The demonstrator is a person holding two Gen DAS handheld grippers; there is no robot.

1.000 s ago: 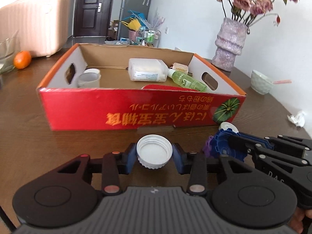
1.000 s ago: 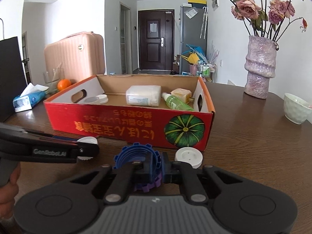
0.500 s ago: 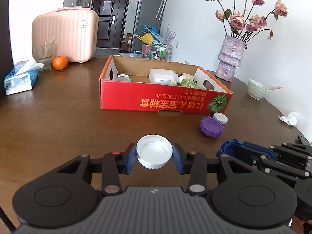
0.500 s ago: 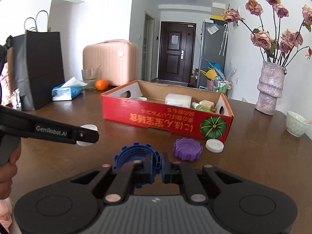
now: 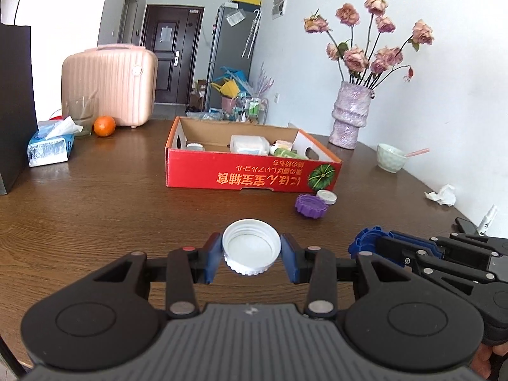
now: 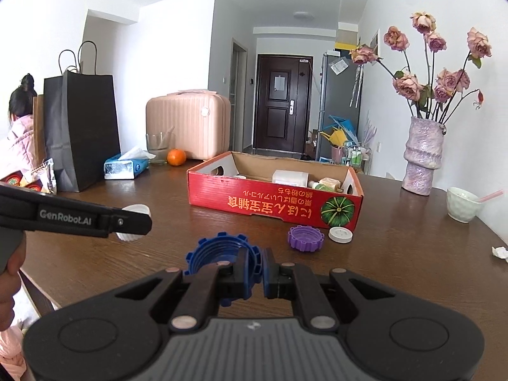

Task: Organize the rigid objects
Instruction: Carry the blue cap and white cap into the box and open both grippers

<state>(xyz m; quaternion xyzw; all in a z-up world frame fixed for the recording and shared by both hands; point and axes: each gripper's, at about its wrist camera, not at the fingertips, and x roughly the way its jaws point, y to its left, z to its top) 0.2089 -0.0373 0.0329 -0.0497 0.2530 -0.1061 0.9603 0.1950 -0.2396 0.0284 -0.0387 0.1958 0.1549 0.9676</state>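
1. Both grippers have pulled well back from the red cardboard box [image 5: 254, 171], which sat right in front of them a second ago and now lies further across the table [image 5: 95, 197].
2. Clamped by its rim in the left gripper [image 5: 250, 255] is a white cap [image 5: 250, 249], open side up and clear of the table.
3. Pinched shut on the wall of a blue toothed lid [image 6: 222, 254], the right gripper [image 6: 263, 273] carries it on edge.
4. A purple toothed lid [image 6: 305, 237] and a small white cap [image 6: 340, 234] stay on the table just beside the box front, not yet picked up.
5. Inside the box lie bottles, so I judge the lids belong to containers like these.
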